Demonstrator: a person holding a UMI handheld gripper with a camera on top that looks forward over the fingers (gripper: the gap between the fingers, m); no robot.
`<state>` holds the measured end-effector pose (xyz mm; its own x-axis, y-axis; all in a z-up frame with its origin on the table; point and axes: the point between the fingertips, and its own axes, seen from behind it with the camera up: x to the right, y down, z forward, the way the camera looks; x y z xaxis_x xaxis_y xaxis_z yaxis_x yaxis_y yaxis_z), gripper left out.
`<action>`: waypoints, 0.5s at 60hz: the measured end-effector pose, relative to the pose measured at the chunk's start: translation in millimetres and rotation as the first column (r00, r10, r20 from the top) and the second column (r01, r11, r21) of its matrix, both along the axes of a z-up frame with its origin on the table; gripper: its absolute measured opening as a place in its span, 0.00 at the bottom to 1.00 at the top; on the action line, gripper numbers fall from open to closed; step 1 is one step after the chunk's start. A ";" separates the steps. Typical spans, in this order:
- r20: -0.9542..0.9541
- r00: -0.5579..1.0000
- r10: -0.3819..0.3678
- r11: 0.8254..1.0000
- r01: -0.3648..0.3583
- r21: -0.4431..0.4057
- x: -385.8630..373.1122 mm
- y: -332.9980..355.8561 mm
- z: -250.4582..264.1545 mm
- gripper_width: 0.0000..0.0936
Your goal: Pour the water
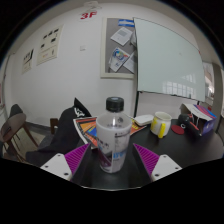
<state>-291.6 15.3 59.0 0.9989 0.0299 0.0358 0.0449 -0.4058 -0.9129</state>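
Your tongs (pixel 111 163) are spread, with the purple pads (pixel 73 158) facing inward on either side of a clear plastic bottle (pixel 113 135). That bottle stands upright on the dark table (pixel 190 155) between the fingers; whether the pads touch it, you cannot tell. It is a ribbed cylinder with a black cap (pixel 115 103). Beyond it to the right sits a yellow cup (pixel 161 124), and a whiteboard (pixel 168 58) hangs on the wall behind.
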 end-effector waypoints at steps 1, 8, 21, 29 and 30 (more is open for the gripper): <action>0.001 1.000 -0.003 1.000 0.003 0.002 -0.9 5.4 -0.9 0.90; 0.009 1.000 -0.013 0.999 0.013 0.037 -4.7 35.9 -4.5 0.83; -0.013 0.999 -0.039 0.995 0.040 0.090 -0.4 55.3 -3.7 0.52; -0.022 1.000 -0.002 0.995 0.004 0.096 -6.7 53.6 -3.3 0.43; -0.023 1.000 0.002 0.996 0.000 0.092 -8.7 53.8 -3.0 0.43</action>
